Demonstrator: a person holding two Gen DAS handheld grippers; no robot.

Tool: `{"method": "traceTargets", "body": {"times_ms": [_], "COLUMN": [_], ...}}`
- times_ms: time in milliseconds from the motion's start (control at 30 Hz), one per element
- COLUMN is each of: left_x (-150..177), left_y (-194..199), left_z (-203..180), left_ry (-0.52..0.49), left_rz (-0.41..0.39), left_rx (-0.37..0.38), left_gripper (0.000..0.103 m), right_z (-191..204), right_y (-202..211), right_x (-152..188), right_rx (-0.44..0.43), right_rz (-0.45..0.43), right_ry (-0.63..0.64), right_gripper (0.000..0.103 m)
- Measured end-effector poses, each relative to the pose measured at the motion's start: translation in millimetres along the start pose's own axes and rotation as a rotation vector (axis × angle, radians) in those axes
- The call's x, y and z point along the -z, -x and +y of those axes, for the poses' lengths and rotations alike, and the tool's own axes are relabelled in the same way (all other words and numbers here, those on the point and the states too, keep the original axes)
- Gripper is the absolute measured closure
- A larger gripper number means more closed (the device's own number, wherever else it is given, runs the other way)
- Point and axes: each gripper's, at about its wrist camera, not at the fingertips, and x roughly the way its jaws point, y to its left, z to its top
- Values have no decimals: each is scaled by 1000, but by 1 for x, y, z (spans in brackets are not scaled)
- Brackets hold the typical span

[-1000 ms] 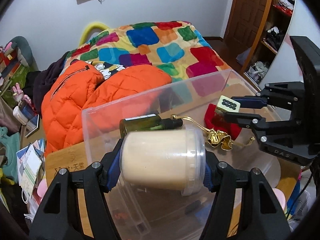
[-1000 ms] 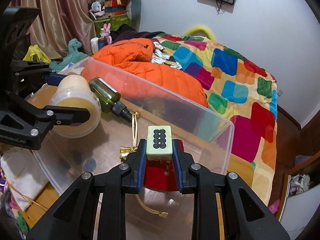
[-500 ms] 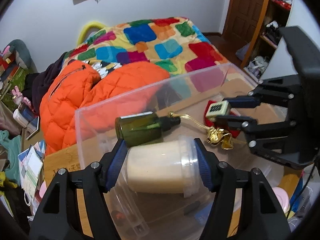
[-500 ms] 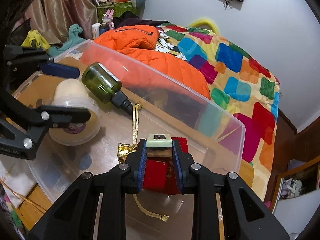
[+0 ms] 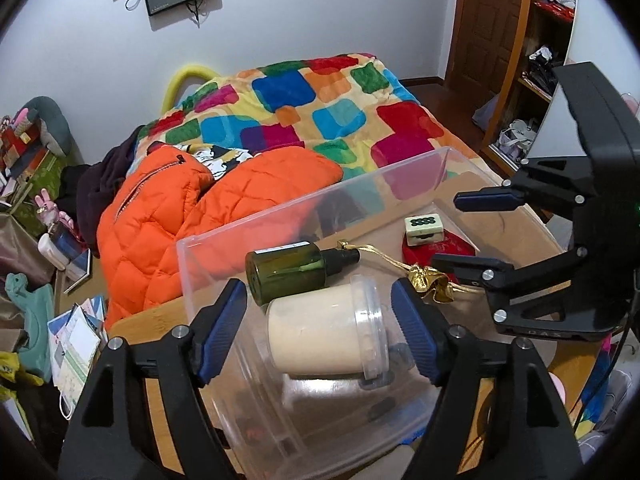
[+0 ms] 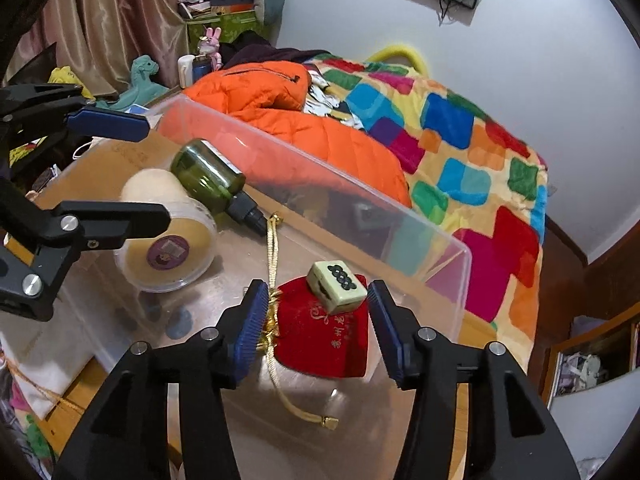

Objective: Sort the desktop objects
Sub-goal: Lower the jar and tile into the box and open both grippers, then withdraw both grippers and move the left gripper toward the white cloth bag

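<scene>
A clear plastic bin (image 5: 208,248) (image 6: 400,224) sits on the wooden desk. Inside lie a cream jar (image 5: 328,336) (image 6: 168,236) on its side, a dark green bottle (image 5: 296,272) (image 6: 212,180), a red pouch (image 6: 328,336) (image 5: 440,248) with gold cord, and a mahjong tile (image 6: 336,286) (image 5: 424,229) resting on the pouch. My left gripper (image 5: 320,332) is open, its fingers either side of the jar without touching it. My right gripper (image 6: 316,328) is open above the pouch and tile; it also shows in the left wrist view (image 5: 472,236).
A bed with a colourful quilt (image 5: 320,120) and an orange jacket (image 5: 192,220) lies just beyond the bin. Papers and toys (image 5: 76,340) clutter the floor at left. A wooden door and shelves (image 5: 520,60) stand at right.
Both grippers opened. The jar dropped from the left gripper into the bin beside the bottle. The tile left the right gripper and landed on the red pouch.
</scene>
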Motion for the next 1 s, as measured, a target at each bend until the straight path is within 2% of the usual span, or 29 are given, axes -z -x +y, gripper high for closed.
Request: {"method": "traceTargets", "body": {"times_ms": [67, 200, 367, 400, 700, 1000], "left_x": [1, 3, 7, 7, 17, 33], "left_y": [3, 12, 26, 27, 44, 60], "left_z": [0, -1, -3, -3, -3, -7], "left_ry": [0, -7, -9, -6, 39, 48], "left_rz": [-7, -23, -45, -42, -30, -35], "left_rx": [-8, -29, -59, -55, -29, -51], "left_gripper": [23, 16, 9, 8, 8, 7], "right_z": [2, 5, 10, 11, 15, 16], "right_y": [5, 15, 32, 35, 69, 87], "right_x": [0, 1, 4, 5, 18, 36], "right_rx": [17, 40, 80, 82, 104, 122], "right_rz": [-7, -26, -59, -64, -111, -129], "right_ry": [7, 11, 22, 19, -12, -42], "right_gripper": [53, 38, 30, 25, 24, 23]}}
